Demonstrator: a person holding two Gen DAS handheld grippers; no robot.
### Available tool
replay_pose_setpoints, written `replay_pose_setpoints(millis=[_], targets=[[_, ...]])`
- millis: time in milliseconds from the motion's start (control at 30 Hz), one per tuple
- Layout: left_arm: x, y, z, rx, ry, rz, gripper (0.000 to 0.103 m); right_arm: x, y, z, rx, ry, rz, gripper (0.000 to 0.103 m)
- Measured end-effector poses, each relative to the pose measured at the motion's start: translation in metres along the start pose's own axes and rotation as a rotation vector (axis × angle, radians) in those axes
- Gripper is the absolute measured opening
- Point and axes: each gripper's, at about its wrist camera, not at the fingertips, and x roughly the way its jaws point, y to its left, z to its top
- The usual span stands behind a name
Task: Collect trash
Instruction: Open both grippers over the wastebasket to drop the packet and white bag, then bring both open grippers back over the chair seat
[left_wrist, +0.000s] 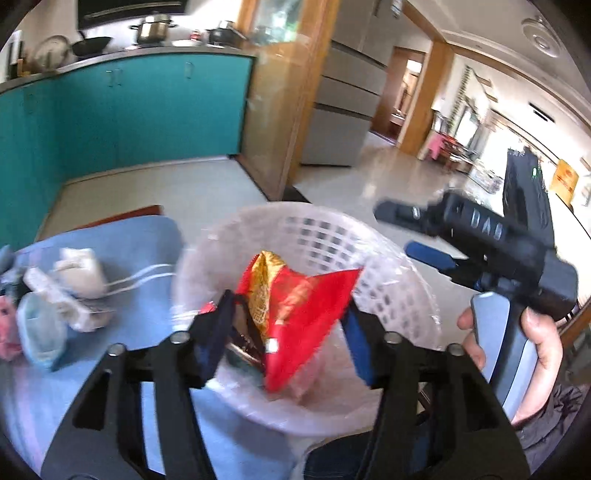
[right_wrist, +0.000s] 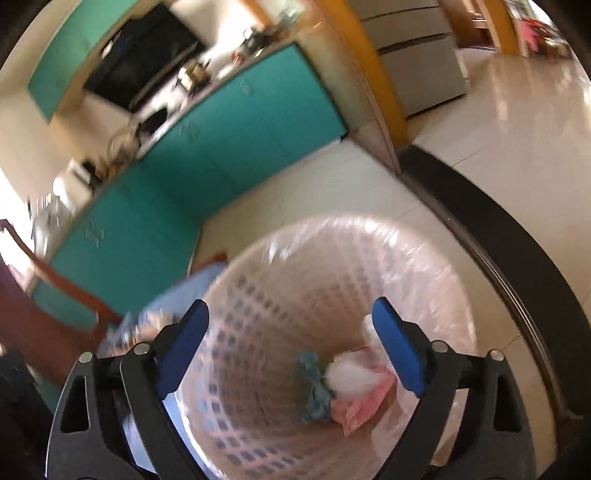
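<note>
A white lattice bin (left_wrist: 388, 280) with a clear plastic liner stands beside the blue-covered table (left_wrist: 140, 243). My left gripper (left_wrist: 291, 325) is over its mouth with its fingers wide apart; a red and gold wrapper (left_wrist: 303, 306) lies between them, touching neither pad. My right gripper (right_wrist: 291, 347) is open and empty, looking down into the bin (right_wrist: 258, 332), where a white wad (right_wrist: 351, 380), teal scrap (right_wrist: 314, 387) and pink paper (right_wrist: 362, 406) lie. The right gripper also shows in the left wrist view (left_wrist: 417, 232), beside the bin.
More trash lies on the table at left: crumpled white paper (left_wrist: 79, 273), a face mask (left_wrist: 37, 332), something pink (left_wrist: 5, 332). Teal kitchen cabinets (left_wrist: 129, 107) stand behind, across a pale tiled floor (left_wrist: 166, 188). A dark curved edge (right_wrist: 498, 240) runs right of the bin.
</note>
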Motion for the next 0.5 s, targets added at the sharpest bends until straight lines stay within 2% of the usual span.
replay_pose_setpoints(millis=[67,133,267,433,500], targets=[[0.007,-0.005,-0.001,0.005,0.005,-0.022,0.081,-0.007,-0.011,0.002,0.043,-0.028,0.033,0.088],[0.007,-0.002,-0.003,-0.001,0.001,-0.012,0.087,-0.010,-0.012,0.003,0.068,-0.044,0.058,0.088],[-0.003,0.026,-0.008,-0.075,-0.013,0.028,0.091,-0.010,-0.012,0.008,0.085,-0.068,0.094,0.088],[-0.021,0.062,-0.015,-0.197,-0.024,0.042,0.091,0.002,0.001,0.010,0.056,-0.040,0.095,0.089],[-0.035,0.073,-0.021,-0.212,-0.053,0.104,0.091,0.004,0.005,0.010,0.051,-0.033,0.102,0.089]])
